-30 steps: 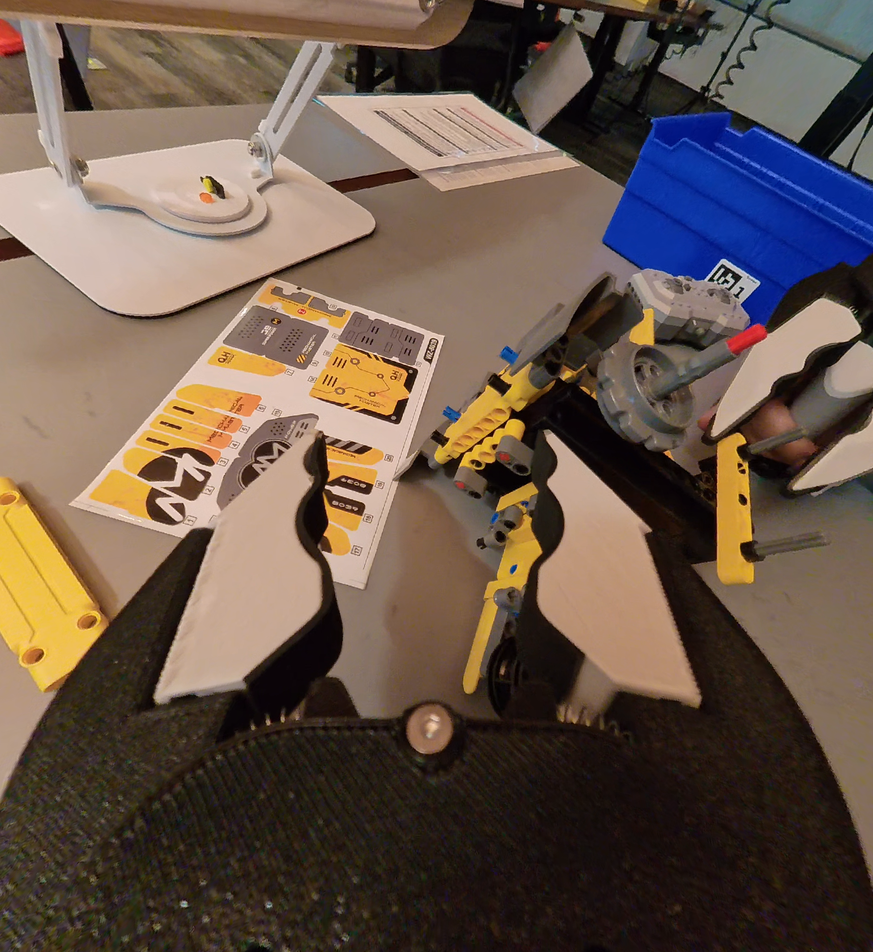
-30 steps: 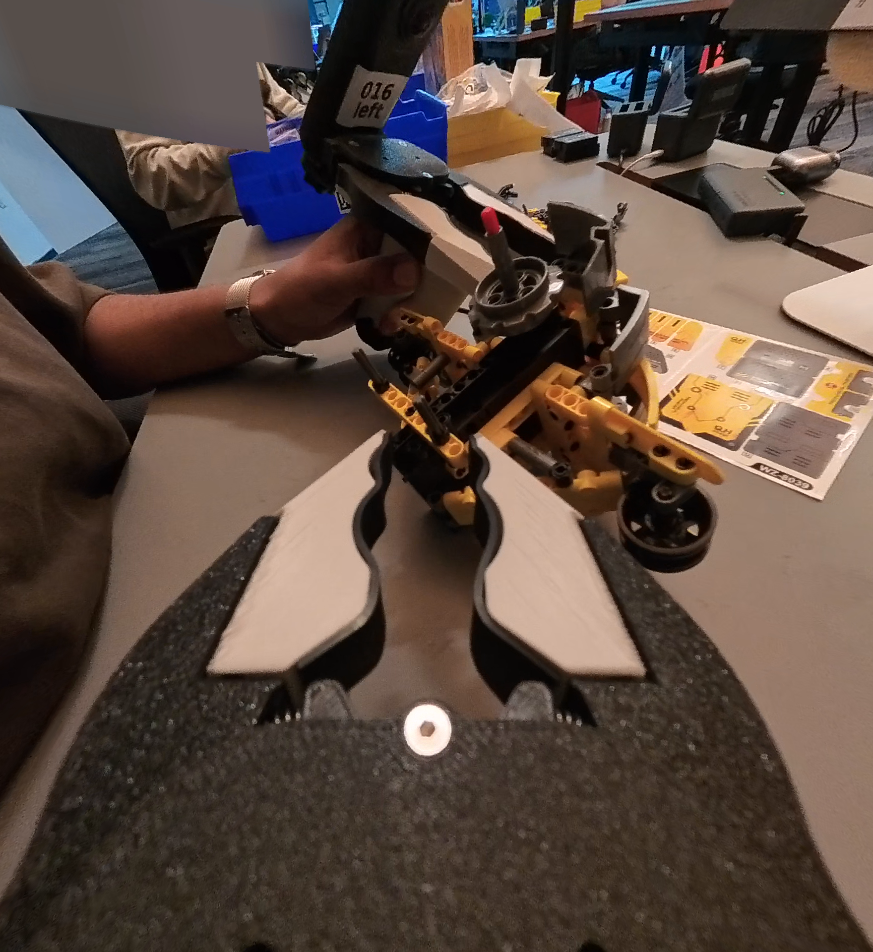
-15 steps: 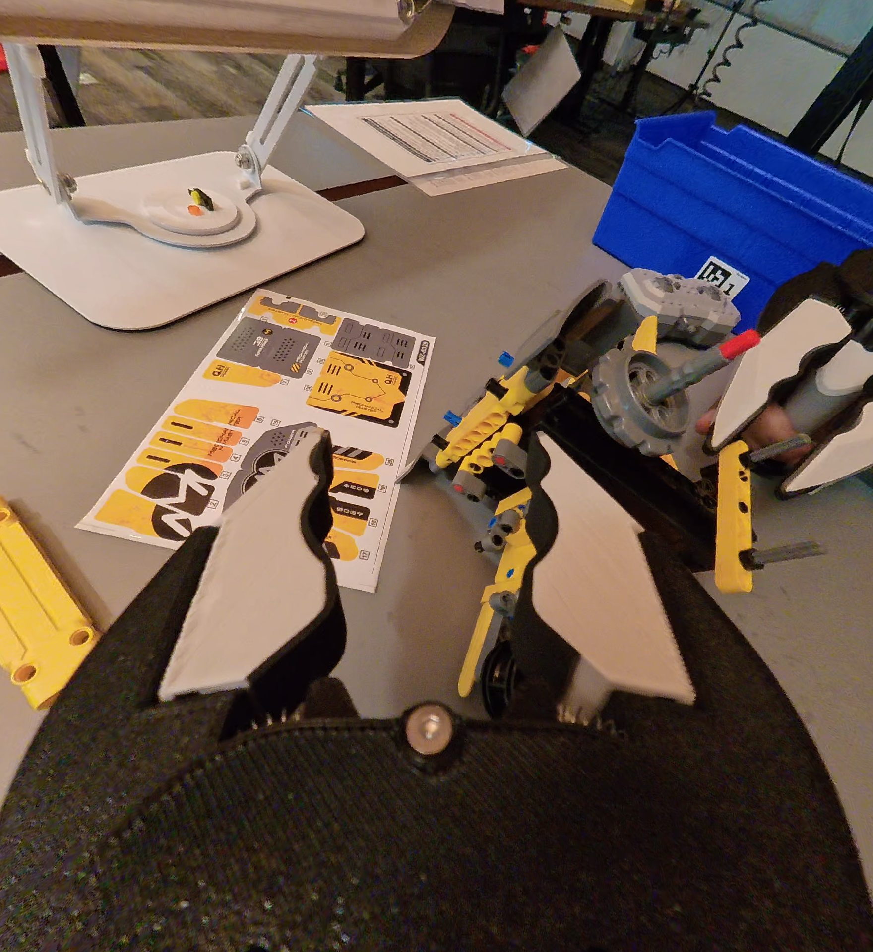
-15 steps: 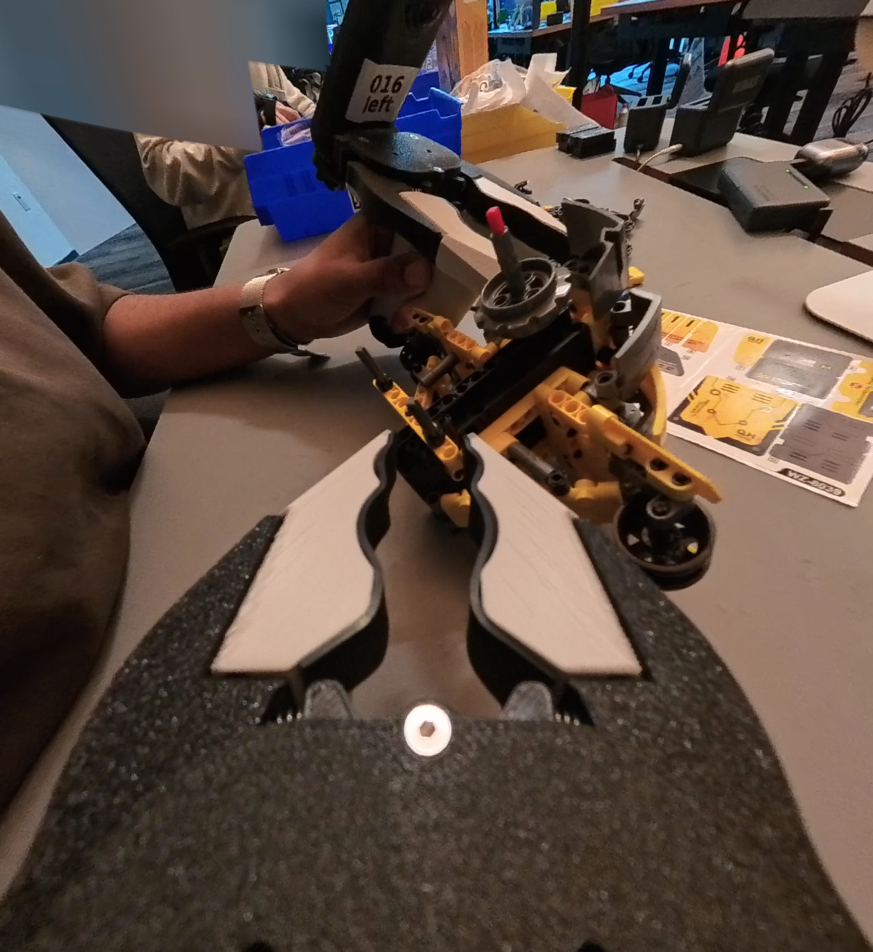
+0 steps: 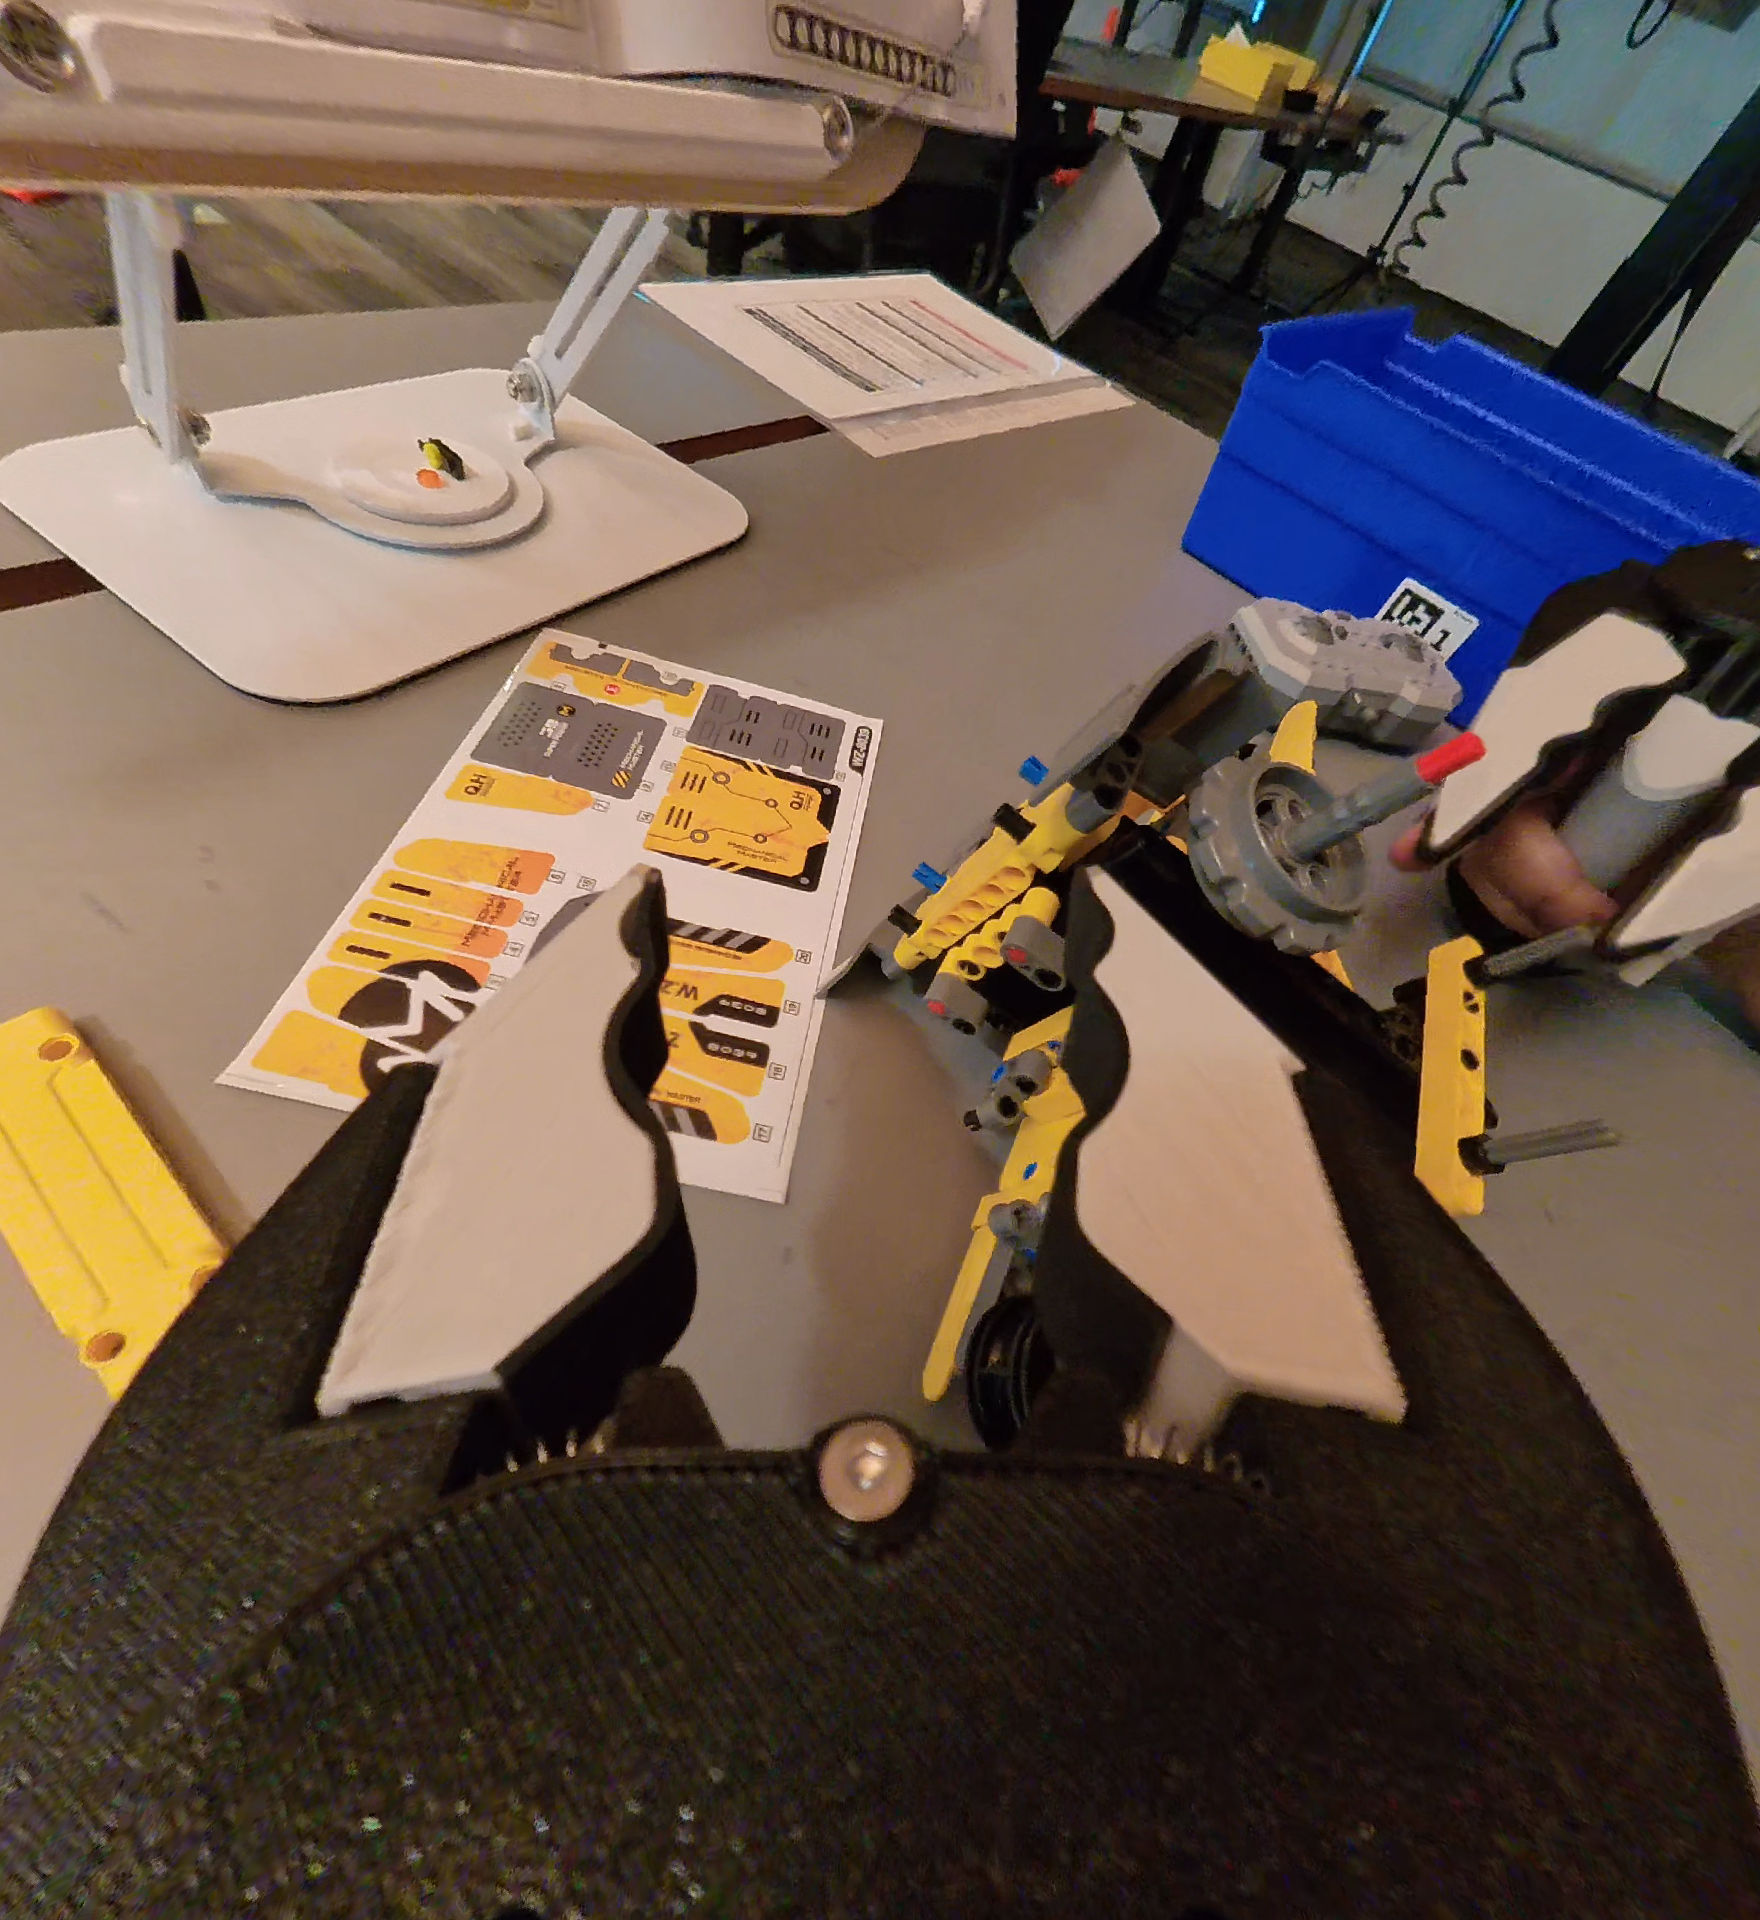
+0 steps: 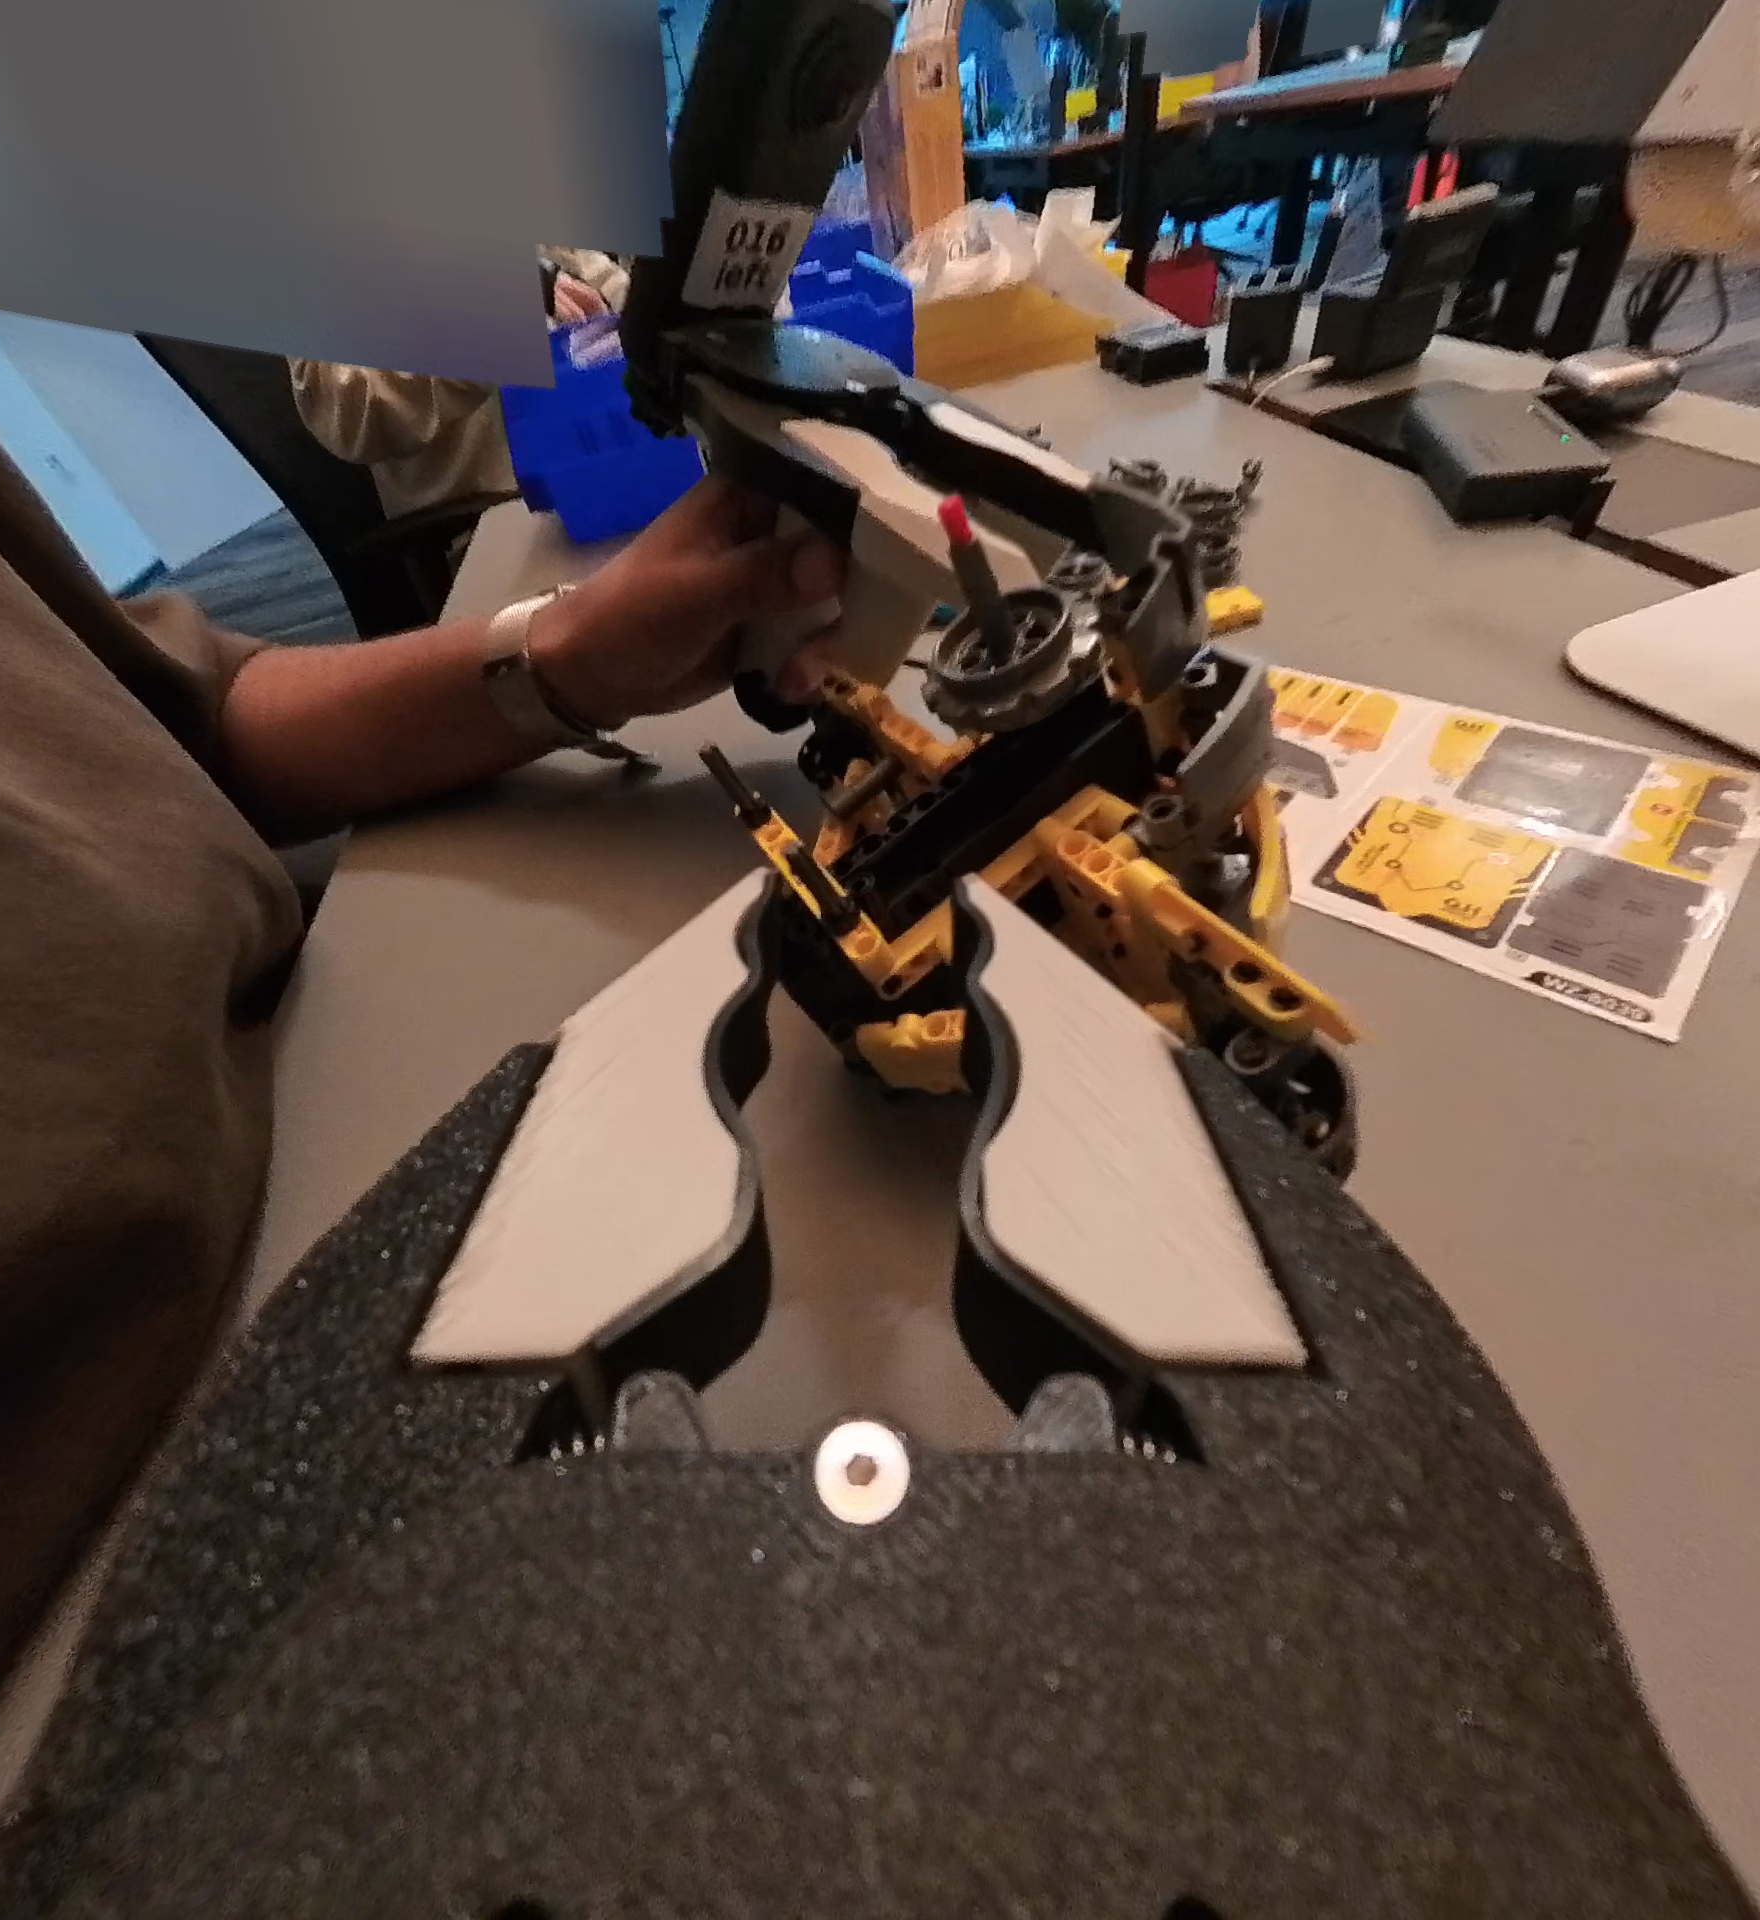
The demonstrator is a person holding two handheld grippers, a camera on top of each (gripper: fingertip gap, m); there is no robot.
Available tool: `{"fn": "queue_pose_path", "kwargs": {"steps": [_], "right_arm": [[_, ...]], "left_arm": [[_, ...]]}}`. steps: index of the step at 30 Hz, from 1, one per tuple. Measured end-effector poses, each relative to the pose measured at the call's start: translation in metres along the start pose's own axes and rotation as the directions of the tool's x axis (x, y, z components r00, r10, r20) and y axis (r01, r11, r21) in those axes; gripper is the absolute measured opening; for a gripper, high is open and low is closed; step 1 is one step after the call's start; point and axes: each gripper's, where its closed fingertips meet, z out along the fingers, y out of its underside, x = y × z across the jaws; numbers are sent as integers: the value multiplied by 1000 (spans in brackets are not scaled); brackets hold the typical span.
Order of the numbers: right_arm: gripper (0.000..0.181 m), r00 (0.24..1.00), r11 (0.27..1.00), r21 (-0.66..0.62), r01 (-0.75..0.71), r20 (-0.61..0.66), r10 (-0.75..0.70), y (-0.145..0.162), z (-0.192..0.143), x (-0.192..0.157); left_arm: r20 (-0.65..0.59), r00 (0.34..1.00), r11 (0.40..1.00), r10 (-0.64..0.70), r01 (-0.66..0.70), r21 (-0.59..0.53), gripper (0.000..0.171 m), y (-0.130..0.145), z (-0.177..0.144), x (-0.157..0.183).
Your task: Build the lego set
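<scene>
A yellow, black and grey building-brick vehicle model (image 5: 980,904) stands tilted on the grey table (image 5: 959,582). It carries a grey wheel (image 5: 1271,852) on a red-tipped axle. My left gripper (image 5: 860,894) is open. Its right finger lies against the model's side and its left finger is over a sticker sheet (image 5: 647,790). My right gripper (image 6: 865,899) is shut on the model's (image 6: 1011,810) black and yellow end. The left gripper (image 6: 1073,488), held by a hand, reaches over the model's top. The right gripper (image 5: 1541,914) shows at the far right.
A loose yellow panel (image 5: 55,1174) lies at the left. A white stand base (image 5: 336,582) sits behind the sticker sheet (image 6: 1541,831). A blue bin (image 5: 1458,457) and a paper sheet (image 5: 886,343) are at the back right. Black devices (image 6: 1478,457) lie on the far table.
My left gripper has pulled back and tipped upward a little, still open. My right gripper keeps its hold, and the model has tipped so its small black wheel sits lower.
</scene>
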Motion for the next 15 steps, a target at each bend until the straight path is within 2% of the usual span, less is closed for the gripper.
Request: {"fn": "queue_pose_path", "kwargs": {"steps": [8, 11, 15], "right_arm": [[32, 997, 945, 324, -31, -60, 53, -53, -41, 16], [33, 993, 931, 364, -26, -100, 67, -58, -50, 23], [33, 990, 935, 353, -21, -122, 69, -57, -48, 25]], "left_arm": [[3, 1000, 996, -23, 22, 91, 75, -18, -15, -5], [-3, 1000, 993, -20, 20, 116, 74, -23, -19, -5], [-21, 1000, 989, -1, 4, 145, 75, -28, -23, -1]]}}
